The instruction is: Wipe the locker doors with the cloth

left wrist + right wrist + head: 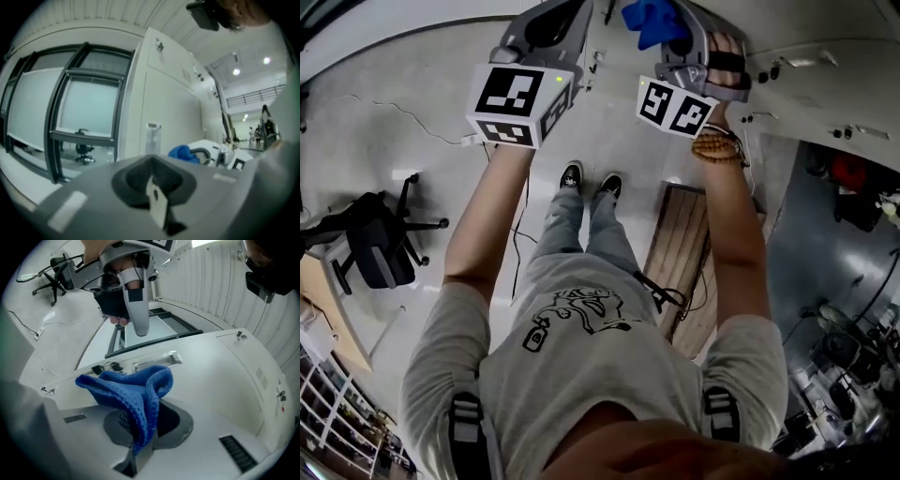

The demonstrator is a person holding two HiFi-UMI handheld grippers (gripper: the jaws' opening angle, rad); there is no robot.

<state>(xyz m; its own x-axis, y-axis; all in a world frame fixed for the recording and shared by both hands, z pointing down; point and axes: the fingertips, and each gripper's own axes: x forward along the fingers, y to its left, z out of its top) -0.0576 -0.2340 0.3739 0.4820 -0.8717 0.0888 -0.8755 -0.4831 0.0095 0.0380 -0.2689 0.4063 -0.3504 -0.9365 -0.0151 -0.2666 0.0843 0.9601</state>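
A blue knitted cloth point(136, 394) hangs bunched from my right gripper point(140, 446), whose jaws are shut on a fold of it. The cloth point(654, 21) shows at the top of the head view, held up against the white locker point(806, 56). In the right gripper view the white locker door point(215, 380) fills the space just beyond the cloth. My left gripper point(157, 206) is raised beside it, jaws shut and empty, facing the locker's side point(168, 108). From there the cloth point(183, 153) shows to the right. Both arms reach upward.
The locker door carries a label holder point(157, 359) and small dark keys point(105, 367). A black office chair point(380, 244) stands on the floor to the left. A wooden panel point(684, 262) lies by the person's feet. A dark-framed window point(89, 108) adjoins the locker.
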